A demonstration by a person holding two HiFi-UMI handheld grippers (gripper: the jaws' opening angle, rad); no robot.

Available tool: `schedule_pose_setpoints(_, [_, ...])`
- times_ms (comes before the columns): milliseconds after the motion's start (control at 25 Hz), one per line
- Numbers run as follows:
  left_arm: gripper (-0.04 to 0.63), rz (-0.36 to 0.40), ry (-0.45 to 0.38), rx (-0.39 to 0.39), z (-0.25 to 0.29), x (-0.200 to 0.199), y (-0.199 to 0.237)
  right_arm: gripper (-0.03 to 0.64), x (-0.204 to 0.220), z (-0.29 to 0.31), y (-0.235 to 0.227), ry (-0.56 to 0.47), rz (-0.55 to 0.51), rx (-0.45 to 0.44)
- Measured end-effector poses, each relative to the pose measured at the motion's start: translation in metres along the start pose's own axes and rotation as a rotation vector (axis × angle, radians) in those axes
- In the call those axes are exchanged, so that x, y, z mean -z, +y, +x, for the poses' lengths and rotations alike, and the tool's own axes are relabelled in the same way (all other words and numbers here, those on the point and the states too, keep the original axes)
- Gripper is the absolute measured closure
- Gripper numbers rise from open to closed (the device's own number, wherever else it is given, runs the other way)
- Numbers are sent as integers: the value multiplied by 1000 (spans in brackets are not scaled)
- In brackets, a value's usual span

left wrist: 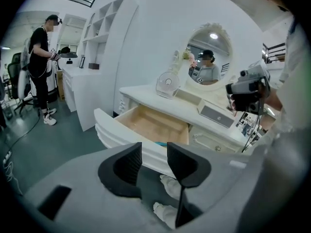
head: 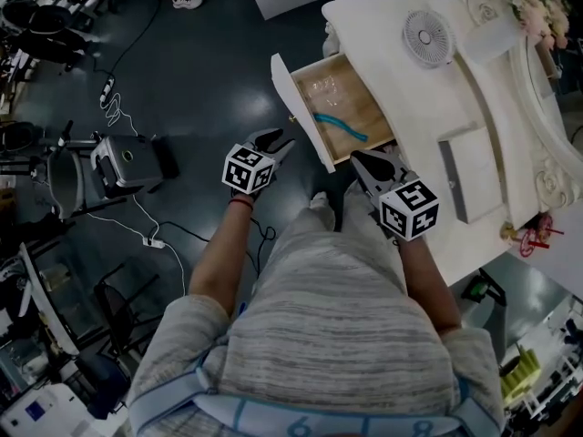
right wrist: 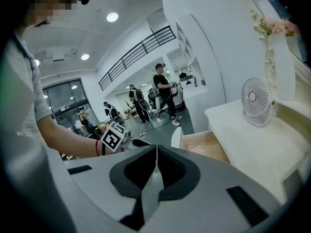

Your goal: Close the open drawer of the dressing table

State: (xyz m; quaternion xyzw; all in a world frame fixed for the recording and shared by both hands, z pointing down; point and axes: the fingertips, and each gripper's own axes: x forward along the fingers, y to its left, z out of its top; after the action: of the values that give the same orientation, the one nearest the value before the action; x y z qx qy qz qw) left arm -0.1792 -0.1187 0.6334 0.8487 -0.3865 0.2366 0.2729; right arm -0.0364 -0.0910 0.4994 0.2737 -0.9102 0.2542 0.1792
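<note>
The drawer [head: 344, 107] stands pulled out of the white desk [head: 387, 12], its wooden inside bare to the head view. It sits at about 1 o'clock from the middle of that view. A curved teal strip [head: 341, 127] lies on the drawer's bottom toward the end nearer me. The white front panel juts out over the dark floor [head: 200, 71].

My left gripper [head: 273, 141] hangs at about 8 o'clock of the drawer, just beside the near end of the front panel and apart from it. In the left gripper view its jaws stand apart with nothing between them. The drawer front shows beyond the gap, and white shoes [left wrist: 167, 186] show below on the floor.

My right gripper [head: 368, 161] is at about 5 o'clock of the drawer, near its corner at the desk's edge. In the right gripper view its jaws are pressed together and hold nothing.

On the desk top a small white fan [head: 427, 37] stands at 2 o'clock of the drawer, and a flat grey box [head: 466, 173] lies at 4 o'clock.
</note>
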Motion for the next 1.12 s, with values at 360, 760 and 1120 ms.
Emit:
schedule_pose_setpoints(360, [422, 44, 104, -27, 34, 13, 23, 604, 3, -2, -14, 15, 15, 20])
schedule_pose_setpoints(760, [422, 117, 237, -88, 65, 32, 54, 604, 4, -5, -31, 30, 32, 43])
schedule_pose_setpoints(1120, [423, 187, 360, -113, 90, 57, 73, 604, 3, -5, -46, 50, 41, 55])
